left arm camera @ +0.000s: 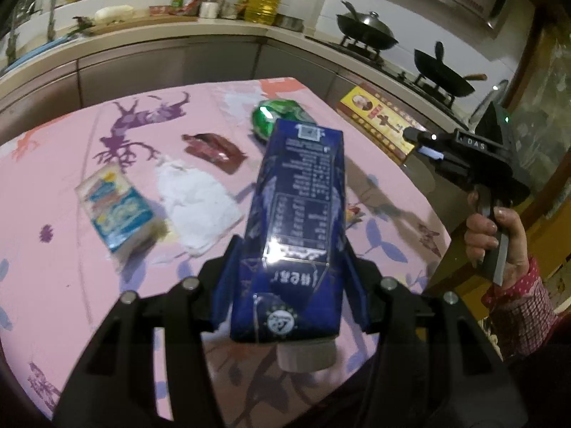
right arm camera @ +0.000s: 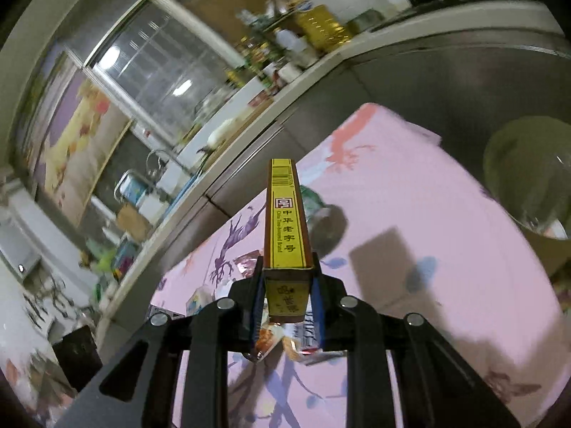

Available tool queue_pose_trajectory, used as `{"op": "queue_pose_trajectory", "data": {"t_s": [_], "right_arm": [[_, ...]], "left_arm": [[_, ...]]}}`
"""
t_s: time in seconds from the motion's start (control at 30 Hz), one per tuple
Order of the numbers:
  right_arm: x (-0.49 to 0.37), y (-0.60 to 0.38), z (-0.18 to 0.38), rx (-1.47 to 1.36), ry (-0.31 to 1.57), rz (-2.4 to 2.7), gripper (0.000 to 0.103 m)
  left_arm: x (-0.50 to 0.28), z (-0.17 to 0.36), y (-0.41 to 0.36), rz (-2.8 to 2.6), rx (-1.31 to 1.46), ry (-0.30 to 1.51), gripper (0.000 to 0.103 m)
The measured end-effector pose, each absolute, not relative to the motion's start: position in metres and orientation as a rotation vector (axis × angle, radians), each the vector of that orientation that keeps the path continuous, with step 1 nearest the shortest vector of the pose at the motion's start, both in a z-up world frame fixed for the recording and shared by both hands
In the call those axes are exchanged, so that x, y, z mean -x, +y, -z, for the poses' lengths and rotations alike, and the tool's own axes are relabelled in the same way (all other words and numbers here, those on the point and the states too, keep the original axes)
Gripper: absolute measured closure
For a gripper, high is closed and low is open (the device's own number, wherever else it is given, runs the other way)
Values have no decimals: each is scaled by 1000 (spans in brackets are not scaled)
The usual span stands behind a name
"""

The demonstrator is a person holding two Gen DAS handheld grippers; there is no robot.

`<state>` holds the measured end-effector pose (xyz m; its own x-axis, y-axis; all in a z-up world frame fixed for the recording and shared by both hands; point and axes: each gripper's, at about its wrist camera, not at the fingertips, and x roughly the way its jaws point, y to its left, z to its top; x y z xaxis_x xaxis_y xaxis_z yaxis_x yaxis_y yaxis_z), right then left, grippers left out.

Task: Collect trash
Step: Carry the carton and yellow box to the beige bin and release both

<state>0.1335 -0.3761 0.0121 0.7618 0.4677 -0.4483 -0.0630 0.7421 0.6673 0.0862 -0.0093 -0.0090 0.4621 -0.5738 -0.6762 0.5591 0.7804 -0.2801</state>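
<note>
Clamping a carton [left arm camera: 296, 221], the left gripper [left arm camera: 291, 267] holds it; the right gripper [right arm camera: 287, 285] grips a box [right arm camera: 285, 221]. Tissue [left arm camera: 200, 199], wrappers [left arm camera: 214, 149], can [left arm camera: 274, 117] and pack [left arm camera: 117, 207] remain on the table [left arm camera: 71, 285].

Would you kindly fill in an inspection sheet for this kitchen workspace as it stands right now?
Surface: table under a pink patterned cloth.
Job's things: blue carton held above the table; yellow box held edge-on; crushed green can, brown wrapper, white tissue and blue-and-white packet lying on the cloth.
Clutter: more small wrappers under the right claw.
Grippers: left claw shut on the blue carton; right claw shut on the yellow box.
Cables: nothing seen.
Surroundings: counter with oil bottle, sink tap, two woks on the stove.
</note>
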Motion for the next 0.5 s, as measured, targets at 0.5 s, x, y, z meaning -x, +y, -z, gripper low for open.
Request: {"op": "queue_pose_trajectory", "data": {"t_s": [0.5], "right_arm": [[-101, -447, 15, -796, 579, -212, 83]], "left_arm": [[-110, -10, -126, 855, -127, 862, 53]]}}
